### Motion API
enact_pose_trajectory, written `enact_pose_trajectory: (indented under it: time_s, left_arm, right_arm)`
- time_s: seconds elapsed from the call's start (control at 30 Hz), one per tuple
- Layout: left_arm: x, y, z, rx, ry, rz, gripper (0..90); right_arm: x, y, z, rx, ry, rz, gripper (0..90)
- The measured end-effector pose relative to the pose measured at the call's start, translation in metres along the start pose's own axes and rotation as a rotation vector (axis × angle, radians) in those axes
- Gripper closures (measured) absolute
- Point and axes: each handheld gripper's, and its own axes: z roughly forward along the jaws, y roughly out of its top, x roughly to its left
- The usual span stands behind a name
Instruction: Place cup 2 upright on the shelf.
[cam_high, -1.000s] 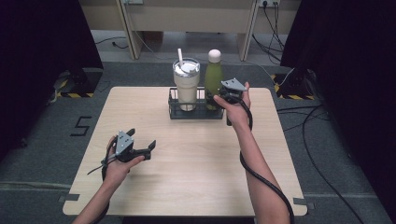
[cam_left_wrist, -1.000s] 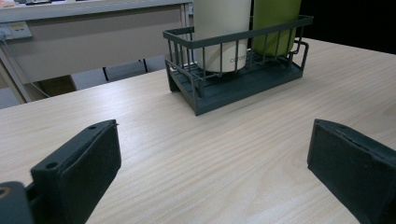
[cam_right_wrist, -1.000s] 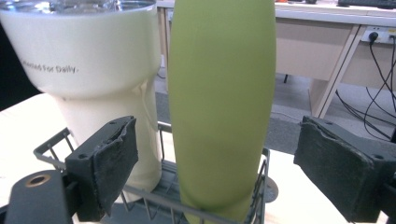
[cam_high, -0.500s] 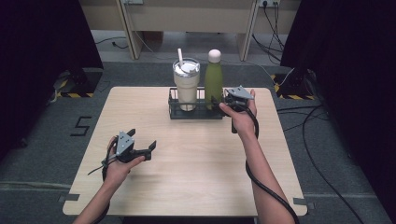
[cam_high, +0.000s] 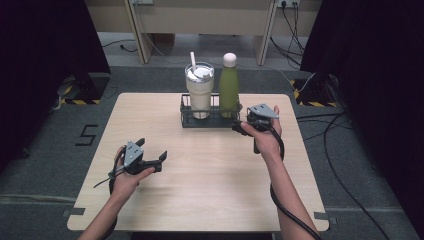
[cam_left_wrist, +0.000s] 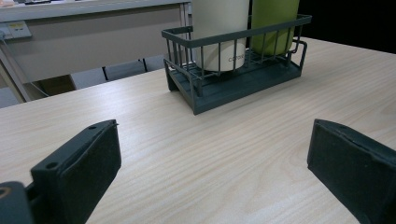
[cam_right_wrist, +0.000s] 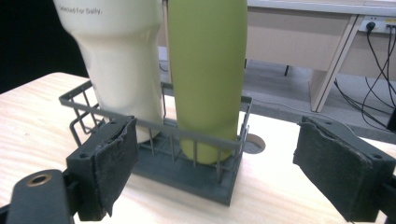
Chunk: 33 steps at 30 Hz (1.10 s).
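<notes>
A dark wire basket (cam_high: 184, 114) stands at the back middle of the table. In it are a cream tumbler (cam_high: 200, 92) with a lid and straw and a green bottle (cam_high: 229, 86) with a white cap, side by side and upright. My right gripper (cam_high: 239, 125) is open just off the basket's right end, low over the table. In the right gripper view its jaws (cam_right_wrist: 224, 163) gape wide in front of the bottle (cam_right_wrist: 208, 70) and tumbler (cam_right_wrist: 123, 60), touching neither. My left gripper (cam_high: 152, 151) rests open at the front left, and its jaws (cam_left_wrist: 215, 163) face the basket (cam_left_wrist: 187, 38) from a distance.
The wooden table (cam_high: 210, 190) has bare surface in front of the basket and between my hands. A small round hole (cam_right_wrist: 254, 142) in the tabletop lies by the basket's right end. A cable (cam_high: 280, 210) trails from the right gripper along the forearm.
My right gripper has come down and back from beside the bottle's upper part to table level at the basket's right end. The left gripper has stayed put.
</notes>
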Motion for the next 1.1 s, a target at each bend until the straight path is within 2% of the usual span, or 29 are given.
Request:
enact_pose_trajectory:
  time_s: [0.4,1.1]
  left_arm:
    - [-0.002,0.000,0.000,0.002,-0.003,0.000,2.1]
    - [-0.003,-0.001,-0.001,0.006,-0.005,0.007,2.2]
  right_arm:
    - [-0.005,-0.017,-0.021,0.018,0.012,-0.006,13.6]
    - [-0.014,-0.056,-0.060,0.049,-0.003,-0.011,13.6]
